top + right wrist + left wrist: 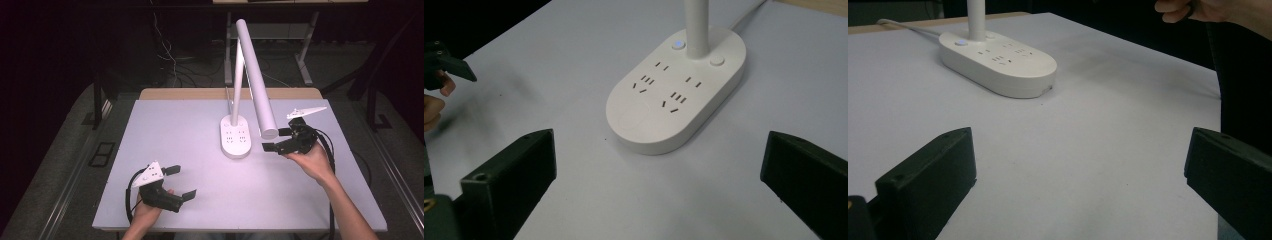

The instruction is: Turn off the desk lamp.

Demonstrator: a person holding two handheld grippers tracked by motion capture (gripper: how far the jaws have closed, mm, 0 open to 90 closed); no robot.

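A white desk lamp stands at the middle of the table, its oval base (235, 136) carrying several sockets and a small lit button. Its long tube head (255, 75) slants down to the right, ending just above my right gripper (276, 139). That gripper is open, jaws wide apart, right of the base and facing it. In the right gripper view the base (676, 90) lies ahead between the open jaws. My left gripper (181, 182) rests open near the front left of the table, holding nothing. Its own view shows the base (998, 62) farther off.
The white table top (175, 130) has a wooden strip along its back edge. The lamp's cord (903, 27) runs off the back. Table legs and loose cables lie on the dark floor behind. A hand (1198, 10) shows at the top right.
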